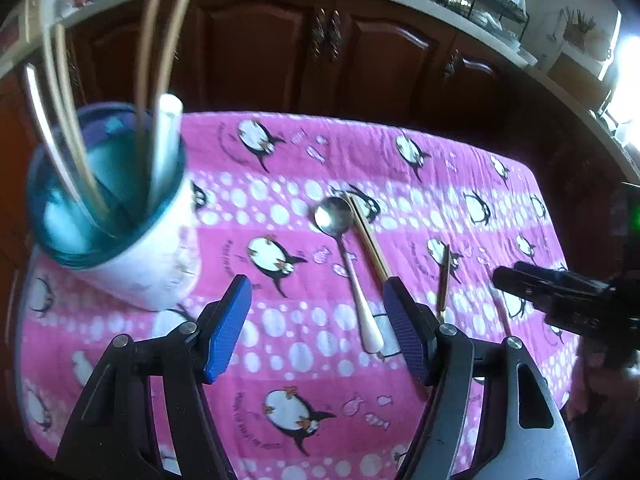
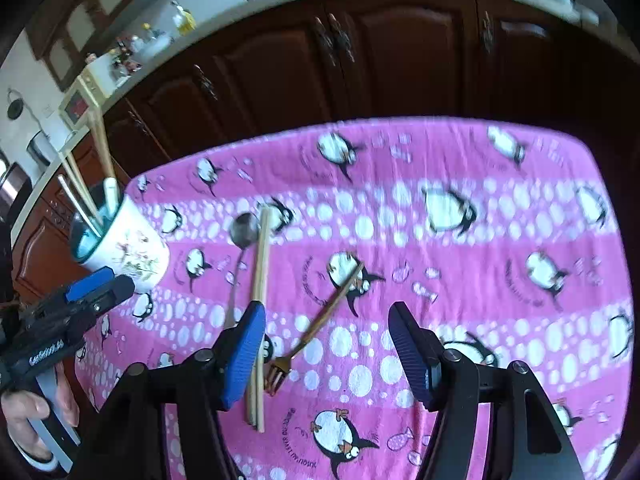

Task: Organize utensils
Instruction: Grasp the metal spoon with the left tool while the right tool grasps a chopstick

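Jaws of both grippers gape wide, gripping nothing. The left gripper [image 1: 318, 328] hovers over the pink cloth [image 1: 460, 184], with the spoon [image 1: 352, 264] and chopsticks [image 1: 370, 236] lying below between its fingers; the cup [image 1: 120, 240], holding more utensils, stands to its left. The right gripper [image 2: 326, 356] hangs above the fork [image 2: 316, 328], its left finger [image 2: 246, 356] over the chopsticks [image 2: 260, 280]. Only the right view shows the fork's tines; only the left view looks into the cup's blue inside.
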`<state>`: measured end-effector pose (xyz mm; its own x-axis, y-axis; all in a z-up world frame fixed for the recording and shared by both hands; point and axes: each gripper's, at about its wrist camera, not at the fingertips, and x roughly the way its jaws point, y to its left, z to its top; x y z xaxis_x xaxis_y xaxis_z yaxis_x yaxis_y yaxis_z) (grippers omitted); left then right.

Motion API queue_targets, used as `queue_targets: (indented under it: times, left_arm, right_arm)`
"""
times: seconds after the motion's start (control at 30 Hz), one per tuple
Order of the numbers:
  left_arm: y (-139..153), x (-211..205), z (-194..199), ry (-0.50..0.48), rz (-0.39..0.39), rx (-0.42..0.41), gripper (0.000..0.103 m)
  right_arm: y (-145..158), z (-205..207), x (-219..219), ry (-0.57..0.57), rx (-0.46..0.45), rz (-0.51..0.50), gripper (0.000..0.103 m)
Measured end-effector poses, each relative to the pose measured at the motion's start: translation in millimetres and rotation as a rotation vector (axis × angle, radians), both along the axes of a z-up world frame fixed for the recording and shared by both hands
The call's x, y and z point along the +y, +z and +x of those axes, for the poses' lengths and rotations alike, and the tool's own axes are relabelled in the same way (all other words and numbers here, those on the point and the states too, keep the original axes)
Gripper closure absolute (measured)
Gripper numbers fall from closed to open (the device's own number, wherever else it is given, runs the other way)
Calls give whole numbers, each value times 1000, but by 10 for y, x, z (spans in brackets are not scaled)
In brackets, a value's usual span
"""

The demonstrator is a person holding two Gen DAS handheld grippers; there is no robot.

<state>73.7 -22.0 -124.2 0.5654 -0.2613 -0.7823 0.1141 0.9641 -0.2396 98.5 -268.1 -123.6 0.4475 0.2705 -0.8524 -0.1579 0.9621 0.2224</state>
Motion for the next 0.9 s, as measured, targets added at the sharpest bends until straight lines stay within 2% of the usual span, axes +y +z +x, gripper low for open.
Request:
queue_targets:
  times: [0.03, 0.1, 0.27, 0.4, 0.6, 0.83, 0.9]
  left_arm:
    - [-34, -23, 29, -5, -6, 7, 41]
    - [-112, -89, 112, -15, -1, 23, 50]
    - [-339, -237, 376, -34, -1, 66, 62]
    - [-462, -262, 608, -1, 6, 83, 62]
    - [-599, -271, 990, 58, 17, 101, 62]
    - [-720, -354, 1214, -13, 25, 93, 62]
    - [-726, -393, 1229, -51, 22, 79, 67]
  right_arm:
    - [-70, 53, -17, -4, 21, 23, 50]
    - [-196, 148, -34, -12, 64, 51, 56]
    - [-478, 361, -64, -51, 141, 110, 60]
    - [-600, 517, -74, -76, 159, 113, 66]
    - [-674, 655, 20, -36, 160, 80, 90]
    - [-682, 686, -51, 7, 171, 134, 92]
    - [-678, 700, -86, 10, 177, 150, 92]
